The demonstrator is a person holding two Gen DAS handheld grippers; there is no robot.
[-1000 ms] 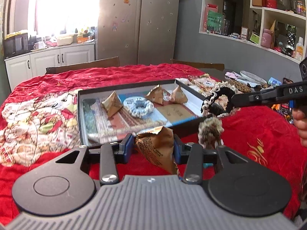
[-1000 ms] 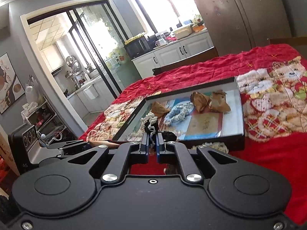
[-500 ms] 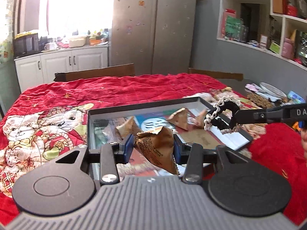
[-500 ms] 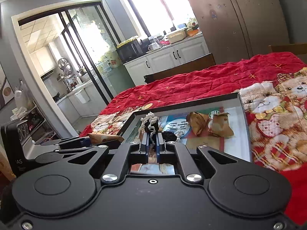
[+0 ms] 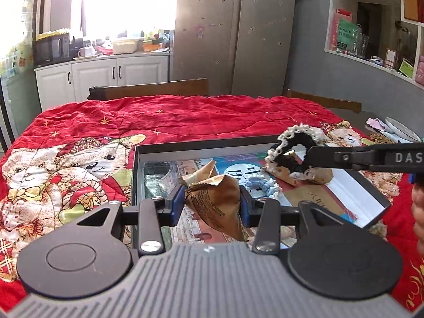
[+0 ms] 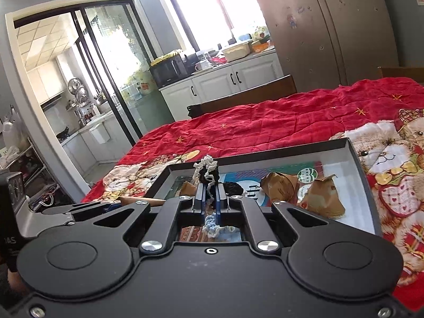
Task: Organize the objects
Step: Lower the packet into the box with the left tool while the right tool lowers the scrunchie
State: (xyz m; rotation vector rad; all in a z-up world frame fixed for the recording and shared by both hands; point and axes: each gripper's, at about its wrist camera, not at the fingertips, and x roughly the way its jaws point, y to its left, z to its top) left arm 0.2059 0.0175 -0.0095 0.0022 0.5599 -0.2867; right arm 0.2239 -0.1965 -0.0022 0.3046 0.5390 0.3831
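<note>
Kitchen-dining room, bright window, steel refrigerator [image 5: 235, 34] behind. The tabletop is covered by a red quilted cloth with teddy-bear print [image 5: 164, 116]. On it lies a shallow black-rimmed open box with a printed paper lining [image 5: 201, 144].

Left gripper [image 5: 211, 202]: blue-padded fingers [image 5: 177, 204] set partly apart, clamped on a brown paper-wrapped pyramid parcel [image 5: 214, 201]. Parcel sits squarely between the two pads, torn top edge rising above them, pointed end hanging below, over the near part of the box.

Right gripper [image 6: 209, 198]: fingers together, pinching a black scrunchie edged in cream crochet lace [image 5: 291, 153]. In the right wrist view the scrunchie [image 6: 208, 172] sticks up out of the fingertips, a strand of lace caught in the narrow slit between them. From the left wrist view the loop hangs off the fingertip ends, over the box's far right part.

Inside the box: a pale blue knitted scrunchie [image 5: 261, 185] near the middle, two more brown paper parcels [image 6: 302, 193] side by side toward the right-hand side in the right wrist view, another one [image 5: 201, 171] just behind the held parcel.

A bit of the person's hand [image 5: 418, 212] shows at the right edge.
</note>
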